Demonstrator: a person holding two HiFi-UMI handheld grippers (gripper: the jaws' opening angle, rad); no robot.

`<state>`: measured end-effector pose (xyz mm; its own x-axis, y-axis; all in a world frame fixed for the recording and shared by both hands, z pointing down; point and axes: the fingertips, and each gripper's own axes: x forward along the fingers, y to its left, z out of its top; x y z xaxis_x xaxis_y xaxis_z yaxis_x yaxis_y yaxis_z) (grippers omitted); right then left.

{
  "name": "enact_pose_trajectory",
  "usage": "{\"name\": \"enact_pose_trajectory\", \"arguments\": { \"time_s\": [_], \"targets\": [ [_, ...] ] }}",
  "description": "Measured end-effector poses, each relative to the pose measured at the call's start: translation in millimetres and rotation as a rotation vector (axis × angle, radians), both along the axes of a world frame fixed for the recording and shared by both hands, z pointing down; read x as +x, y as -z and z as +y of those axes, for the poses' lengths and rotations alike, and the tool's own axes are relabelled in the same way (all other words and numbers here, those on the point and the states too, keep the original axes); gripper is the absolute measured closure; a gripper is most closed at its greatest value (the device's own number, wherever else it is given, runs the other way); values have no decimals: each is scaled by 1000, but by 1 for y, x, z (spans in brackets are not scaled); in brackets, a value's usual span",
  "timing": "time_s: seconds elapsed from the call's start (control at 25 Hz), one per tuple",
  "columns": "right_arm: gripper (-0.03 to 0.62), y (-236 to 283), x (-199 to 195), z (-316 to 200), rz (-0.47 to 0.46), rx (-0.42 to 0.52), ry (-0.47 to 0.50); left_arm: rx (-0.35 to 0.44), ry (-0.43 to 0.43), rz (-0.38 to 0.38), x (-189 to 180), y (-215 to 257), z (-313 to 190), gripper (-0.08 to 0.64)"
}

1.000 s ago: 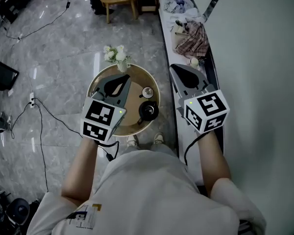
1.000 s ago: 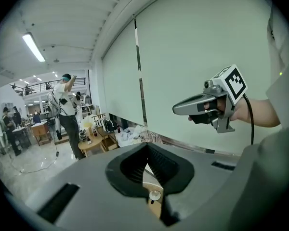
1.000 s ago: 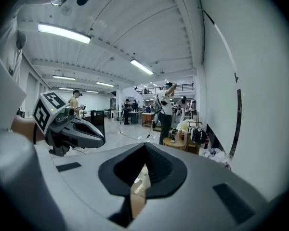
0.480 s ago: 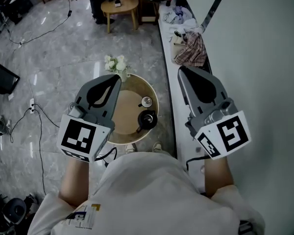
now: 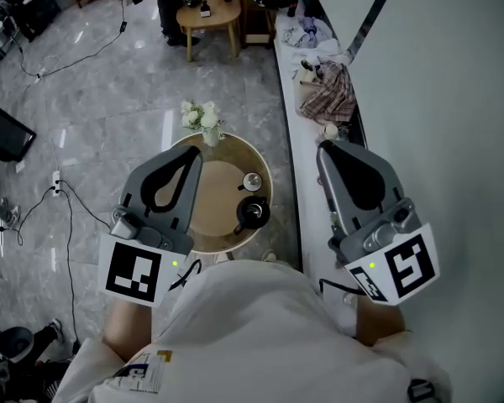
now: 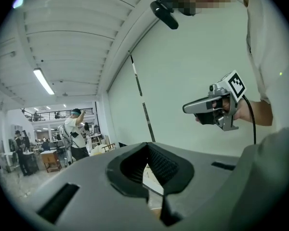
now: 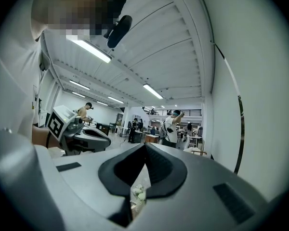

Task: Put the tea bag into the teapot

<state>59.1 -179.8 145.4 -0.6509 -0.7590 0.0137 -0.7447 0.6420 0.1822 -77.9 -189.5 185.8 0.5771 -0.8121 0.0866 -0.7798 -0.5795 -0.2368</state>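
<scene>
The left gripper (image 5: 192, 152) and right gripper (image 5: 327, 148) are hovering raised, jaws pressed together and empty. The black teapot (image 5: 253, 213) is sitting on the round tabletop (image 5: 219, 190) below and between them, seemingly nearer the left. No tea bag is discernible.

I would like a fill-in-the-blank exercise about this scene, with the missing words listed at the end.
1. The teapot on the round table is ___ in colour.
2. The left gripper and the right gripper hold nothing, and the jaws of both are ___.
3. At the far edge of the table, a vase holds white ___.

Missing words: black; shut; flowers
</scene>
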Motion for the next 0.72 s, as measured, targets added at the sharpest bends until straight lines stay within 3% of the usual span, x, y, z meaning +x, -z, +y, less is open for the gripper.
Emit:
{"name": "enact_pose_trajectory", "arguments": {
  "time_s": [0.12,0.72],
  "targets": [
    [586,-15,2,0,33,-16,-7,-3,-7,-41,5,-10,4,552],
    [586,-38,10,5,30,-83,-18,-74,-40,-24,21,-24,9,552]
  ]
}}
